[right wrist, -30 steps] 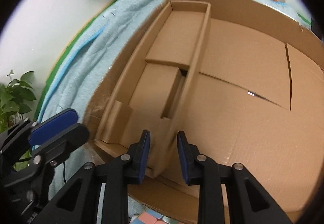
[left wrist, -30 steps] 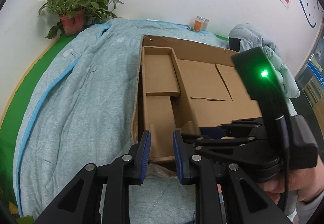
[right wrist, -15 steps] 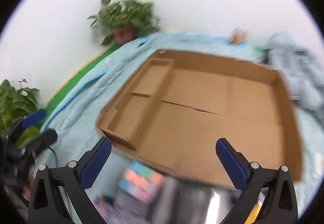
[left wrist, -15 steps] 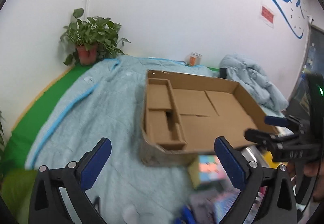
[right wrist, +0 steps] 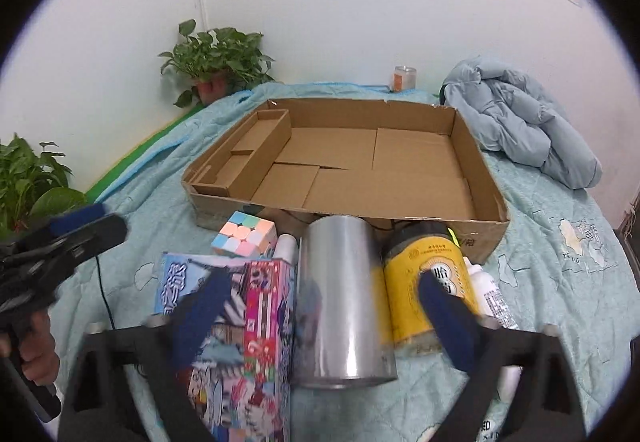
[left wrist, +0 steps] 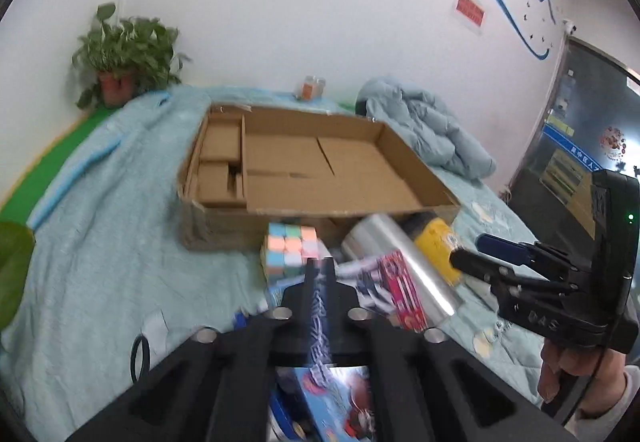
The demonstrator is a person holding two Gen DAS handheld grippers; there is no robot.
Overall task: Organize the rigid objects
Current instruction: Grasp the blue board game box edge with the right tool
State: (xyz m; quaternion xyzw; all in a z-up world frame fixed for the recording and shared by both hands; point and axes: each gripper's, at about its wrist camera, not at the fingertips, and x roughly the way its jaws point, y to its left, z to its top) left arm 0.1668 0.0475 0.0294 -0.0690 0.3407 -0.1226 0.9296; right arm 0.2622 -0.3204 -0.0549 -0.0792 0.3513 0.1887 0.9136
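An open cardboard box with a narrow divided section on its left lies on the blue quilt; it also shows in the left wrist view. In front of it lie a pastel puzzle cube, a colourful printed carton, a silver cylinder, a yellow jar and a white bottle. My right gripper is open, its fingers either side of the silver cylinder. My left gripper is blurred, its fingers close together over the printed carton.
A potted plant stands at the far left corner, another plant at the near left. A small jar is by the wall. A padded jacket lies right of the box.
Both grippers pulled back from the box to the pile of objects. The left gripper went from wide open to nearly closed. The right gripper stayed open and now straddles the silver cylinder.
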